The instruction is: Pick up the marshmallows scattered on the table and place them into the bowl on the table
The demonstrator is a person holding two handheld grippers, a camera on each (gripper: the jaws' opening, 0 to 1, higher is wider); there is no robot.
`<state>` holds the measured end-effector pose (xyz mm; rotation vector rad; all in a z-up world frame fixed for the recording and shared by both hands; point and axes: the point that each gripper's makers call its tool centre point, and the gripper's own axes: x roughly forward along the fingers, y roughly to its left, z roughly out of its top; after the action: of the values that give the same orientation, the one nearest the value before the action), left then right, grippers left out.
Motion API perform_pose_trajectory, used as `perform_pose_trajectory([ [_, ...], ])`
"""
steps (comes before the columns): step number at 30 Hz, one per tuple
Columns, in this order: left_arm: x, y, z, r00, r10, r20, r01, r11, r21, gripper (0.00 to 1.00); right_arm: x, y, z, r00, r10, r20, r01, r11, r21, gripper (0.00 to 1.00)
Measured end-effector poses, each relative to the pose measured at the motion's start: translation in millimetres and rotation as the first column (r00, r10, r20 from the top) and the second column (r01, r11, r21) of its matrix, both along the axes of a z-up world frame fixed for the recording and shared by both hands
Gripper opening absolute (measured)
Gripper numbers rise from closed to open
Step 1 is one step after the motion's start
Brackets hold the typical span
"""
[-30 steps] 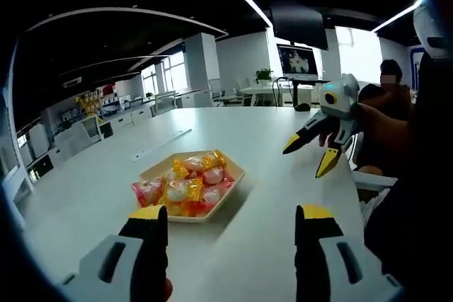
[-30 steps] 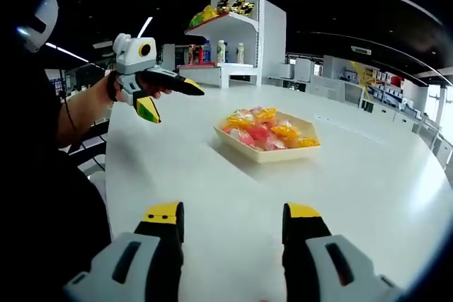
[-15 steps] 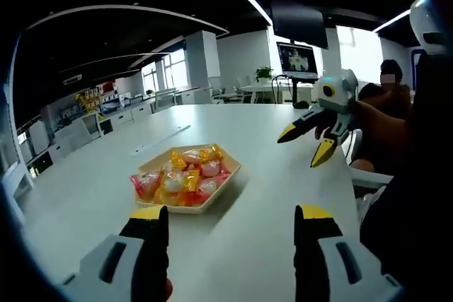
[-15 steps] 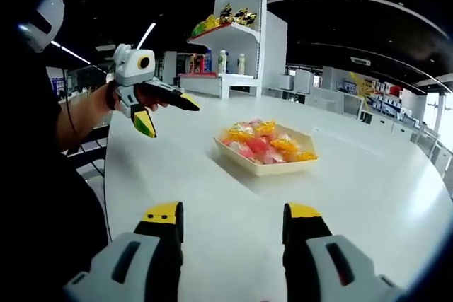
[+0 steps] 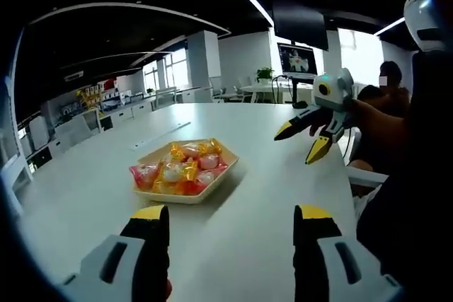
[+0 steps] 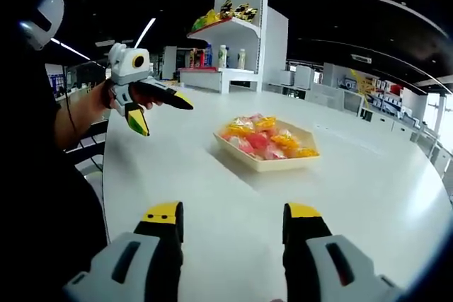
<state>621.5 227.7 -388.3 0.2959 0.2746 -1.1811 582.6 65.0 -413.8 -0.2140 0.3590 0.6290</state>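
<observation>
Two handheld grippers share one build: the left gripper (image 5: 231, 225) has a pale grey body with black slots and black jaws capped in yellow, and the right gripper (image 6: 233, 223) matches it. Seen from across, each gripper carries a white housing behind its jaws, which taper to yellow points. A dark sleeve (image 6: 32, 104) covers the person's upper arm behind the tongs, and a dark strap circles the wrist.

Open office room around the work surface

A tall white shelf unit (image 6: 237, 30) carries yellow packets and bottles; a dark wall-mounted monitor screen (image 5: 297, 59) hangs beyond a small green potted plant (image 5: 264, 73), with what may be white desks and chairs (image 5: 233, 94) nearby.
</observation>
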Motion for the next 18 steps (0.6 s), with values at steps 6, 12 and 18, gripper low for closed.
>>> perform_pose_trajectory([
  [6,1.0,8.1,-8.4,1.000,0.012,-0.005,-0.011,1.000,0.025,0.70,1.1,0.8,1.9,1.000,-0.001,0.003,0.001,1.000,0.003,0.56],
  [12,-0.6,10.3,-8.8,1.000,0.010,-0.001,-0.010,1.000,0.026,0.70,1.5,2.8,2.9,1.000,0.002,0.003,-0.002,1.000,-0.002,0.56],
  [18,-2.3,13.8,-13.6,1.000,0.008,-0.001,-0.008,0.999,0.039,0.70,0.6,5.2,6.1,1.000,0.009,0.009,-0.009,1.000,-0.015,0.56],
])
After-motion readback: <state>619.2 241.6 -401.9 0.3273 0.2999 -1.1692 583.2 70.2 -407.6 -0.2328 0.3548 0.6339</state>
